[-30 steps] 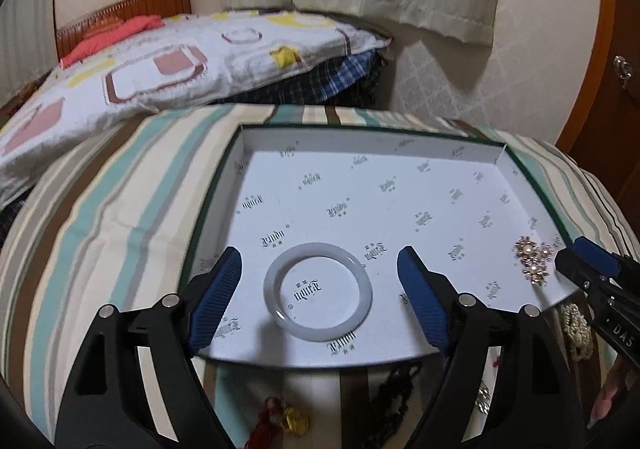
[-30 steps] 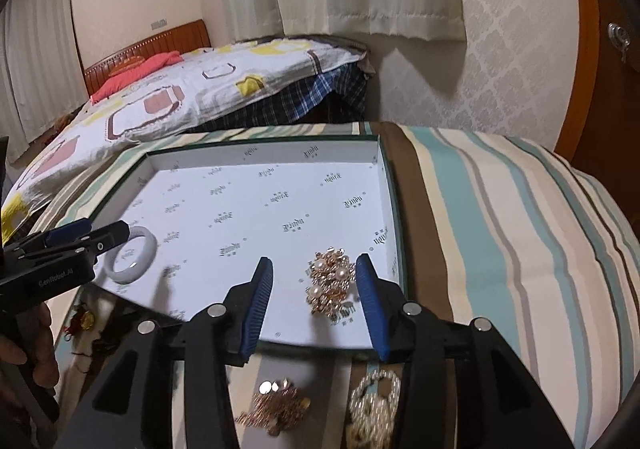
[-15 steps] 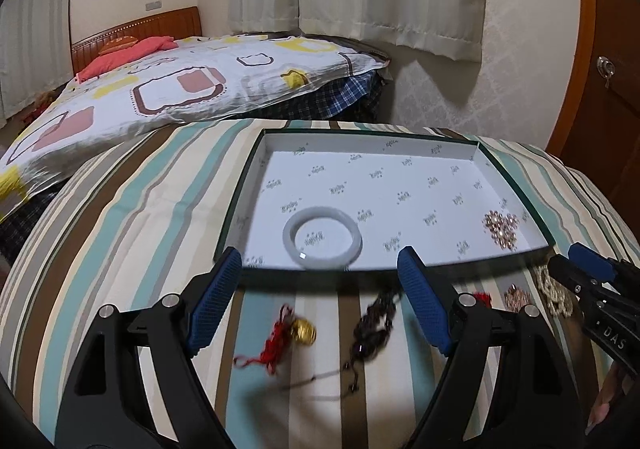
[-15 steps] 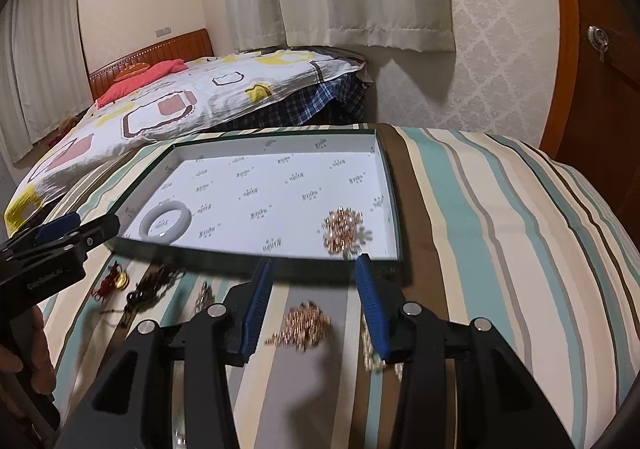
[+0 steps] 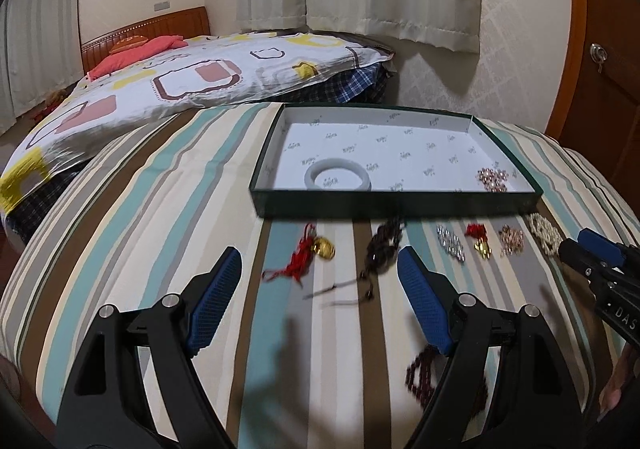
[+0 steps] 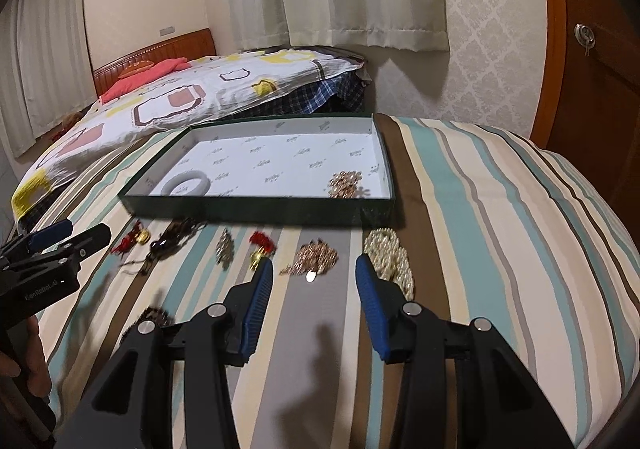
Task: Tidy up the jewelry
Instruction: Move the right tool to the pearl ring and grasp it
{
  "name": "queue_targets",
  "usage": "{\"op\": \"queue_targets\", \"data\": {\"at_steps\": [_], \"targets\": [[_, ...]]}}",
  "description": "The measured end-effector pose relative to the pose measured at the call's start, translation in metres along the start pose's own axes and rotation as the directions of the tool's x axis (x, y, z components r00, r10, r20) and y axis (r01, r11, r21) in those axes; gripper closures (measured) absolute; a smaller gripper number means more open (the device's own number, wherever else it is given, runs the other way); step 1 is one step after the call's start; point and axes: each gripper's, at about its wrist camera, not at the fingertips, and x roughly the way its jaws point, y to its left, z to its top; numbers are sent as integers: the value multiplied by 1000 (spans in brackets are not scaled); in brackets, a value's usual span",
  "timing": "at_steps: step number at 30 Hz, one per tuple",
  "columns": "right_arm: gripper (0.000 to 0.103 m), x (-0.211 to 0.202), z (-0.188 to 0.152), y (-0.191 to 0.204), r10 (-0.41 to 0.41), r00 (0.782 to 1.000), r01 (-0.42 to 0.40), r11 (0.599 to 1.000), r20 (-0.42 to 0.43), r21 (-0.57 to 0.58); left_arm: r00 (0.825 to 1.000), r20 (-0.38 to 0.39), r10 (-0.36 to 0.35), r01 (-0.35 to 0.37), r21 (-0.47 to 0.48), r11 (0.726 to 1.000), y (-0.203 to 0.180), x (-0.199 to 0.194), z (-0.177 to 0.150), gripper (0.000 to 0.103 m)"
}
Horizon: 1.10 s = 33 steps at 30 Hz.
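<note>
- left gripper [image 5: 320,289] jaws apart, empty, near side of tray [image 5: 396,204]
- right gripper [image 6: 314,281] jaws apart, empty
- bangle [image 5: 337,177], brooch [image 5: 493,179] inside tray
- gold necklace [image 6: 314,258], pearl bracelet [image 6: 390,255] just before tray

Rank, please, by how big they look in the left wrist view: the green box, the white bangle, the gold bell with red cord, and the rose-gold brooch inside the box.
1. green box
2. white bangle
3. gold bell with red cord, though it is nearer the camera, so its place against the bangle is unsure
4. rose-gold brooch
</note>
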Motion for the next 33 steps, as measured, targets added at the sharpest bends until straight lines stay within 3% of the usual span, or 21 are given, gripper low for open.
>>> {"op": "queue_targets", "data": {"at_steps": [11, 26, 33], "targets": [[60, -14, -28, 27, 52, 998, -53, 998, -18, -29, 1000, 3, 26, -26, -9, 1000, 12, -25, -27, 25], [60, 12, -45, 52, 76, 991, -82, 995, -110, -52, 998, -24, 51, -52, -51, 997, 35, -29, -41, 25], [75, 14, -48, 51, 80, 989, -88, 994, -126, -61, 999, -39, 37, -39, -45, 998, 28, -24, -43, 25]]}}
